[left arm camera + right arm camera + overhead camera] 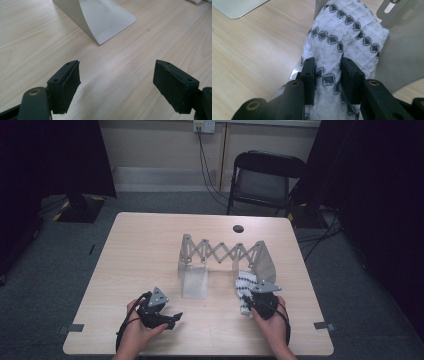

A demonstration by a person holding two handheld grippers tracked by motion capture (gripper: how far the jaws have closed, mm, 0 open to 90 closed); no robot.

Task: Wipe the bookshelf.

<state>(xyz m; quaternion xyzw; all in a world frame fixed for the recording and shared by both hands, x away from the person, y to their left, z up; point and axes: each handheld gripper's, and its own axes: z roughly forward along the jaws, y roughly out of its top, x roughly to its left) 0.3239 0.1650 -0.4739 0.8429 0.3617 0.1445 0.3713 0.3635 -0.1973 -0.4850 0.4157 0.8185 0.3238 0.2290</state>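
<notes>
Pinching a fold of the white towel (342,37) with black diamond patterning, the right gripper (328,75) has its pads pressed into the cloth near the worktop's (150,245) front right corner. That towel lies bunched against the right foot of the grey accordion rack (222,252), which stands mid-worktop. Over toward the front left corner, the left gripper (116,85) hovers with its jaws spread wide, nothing between them. This looks like the pick-up step; next, I'd guess, the towel must be lifted clear and draped over the rack's rail, without snagging.
</notes>
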